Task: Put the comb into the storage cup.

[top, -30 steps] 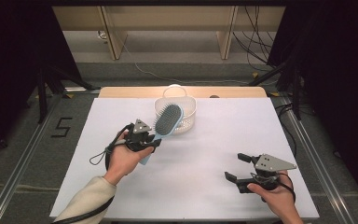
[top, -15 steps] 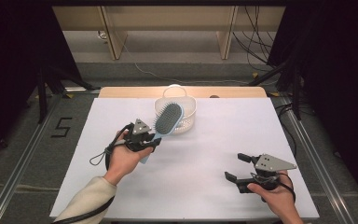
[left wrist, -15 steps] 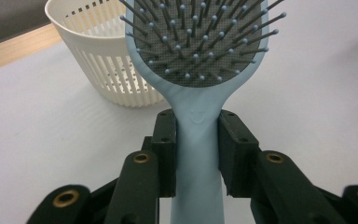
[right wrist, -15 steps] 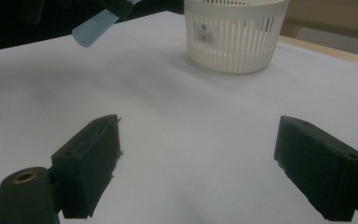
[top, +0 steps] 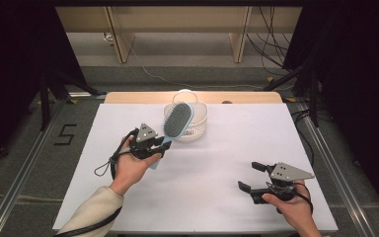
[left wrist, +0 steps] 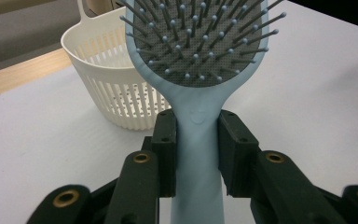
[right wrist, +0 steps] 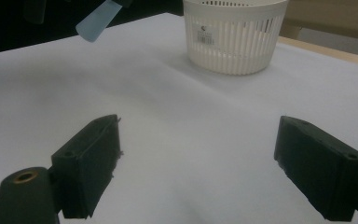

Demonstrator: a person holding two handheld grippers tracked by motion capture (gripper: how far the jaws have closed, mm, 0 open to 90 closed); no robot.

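left gripper (left wrist: 197, 135) clamped tight on the handle of the pale blue plastic hairbrush (top: 176, 120), its bristled head raised right in front of the white slatted plastic basket (top: 197, 123). right gripper (top: 252, 178) sits well away from that basket, jaws spread, holding nothing.
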